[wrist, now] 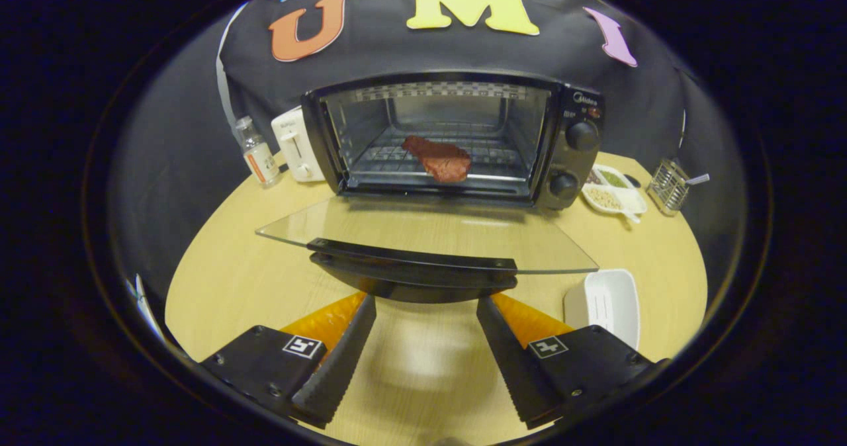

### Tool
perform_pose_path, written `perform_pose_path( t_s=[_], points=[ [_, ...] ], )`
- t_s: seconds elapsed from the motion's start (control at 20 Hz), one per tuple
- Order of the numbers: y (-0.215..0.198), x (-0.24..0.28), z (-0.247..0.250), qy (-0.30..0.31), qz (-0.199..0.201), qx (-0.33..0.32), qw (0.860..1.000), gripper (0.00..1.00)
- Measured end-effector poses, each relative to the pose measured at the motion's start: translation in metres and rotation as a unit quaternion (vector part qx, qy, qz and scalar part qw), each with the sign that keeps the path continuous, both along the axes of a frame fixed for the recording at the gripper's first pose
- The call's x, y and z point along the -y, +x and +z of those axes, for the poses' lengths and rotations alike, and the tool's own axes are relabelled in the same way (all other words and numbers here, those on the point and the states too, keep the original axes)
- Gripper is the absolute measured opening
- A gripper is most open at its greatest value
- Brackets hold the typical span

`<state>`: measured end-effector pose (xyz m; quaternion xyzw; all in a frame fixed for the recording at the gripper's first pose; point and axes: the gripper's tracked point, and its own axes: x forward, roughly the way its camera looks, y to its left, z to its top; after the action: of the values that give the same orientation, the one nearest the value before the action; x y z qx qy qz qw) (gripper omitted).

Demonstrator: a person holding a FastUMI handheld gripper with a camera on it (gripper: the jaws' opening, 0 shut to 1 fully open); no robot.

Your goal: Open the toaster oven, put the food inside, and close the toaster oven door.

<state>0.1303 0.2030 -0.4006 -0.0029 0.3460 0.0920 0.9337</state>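
Inside toaster oven [456,135], food [440,158] lies lengthwise across rack; door [423,234] down; fingers [337,360] spread, empty.

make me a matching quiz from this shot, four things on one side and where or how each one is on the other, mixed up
Things:
1. meat
2. oven door
3. bottle
4. gripper

Places or states:
A. left of the white toaster
B. open, fingers just short of the door handle
C. on the rack inside the oven
D. folded down flat over the table

Pairs: 1-C, 2-D, 3-A, 4-B
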Motion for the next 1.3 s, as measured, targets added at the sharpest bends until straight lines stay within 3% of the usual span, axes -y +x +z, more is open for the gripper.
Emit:
perform_pose_path(
  t_s=[0.45,0.6,0.95,1.3],
  points=[
    [0.064,0.006,0.09,0.016,-0.002,0.062,0.998,0.98],
    [0.076,0.007,0.098,0.016,0.008,0.071,0.997,0.98],
    [0.062,0.023,0.081,0.025,0.016,0.061,0.998,0.98],
    [0.01,0.062,0.081,0.011,-0.009,0.063,0.998,0.98]
  ],
)
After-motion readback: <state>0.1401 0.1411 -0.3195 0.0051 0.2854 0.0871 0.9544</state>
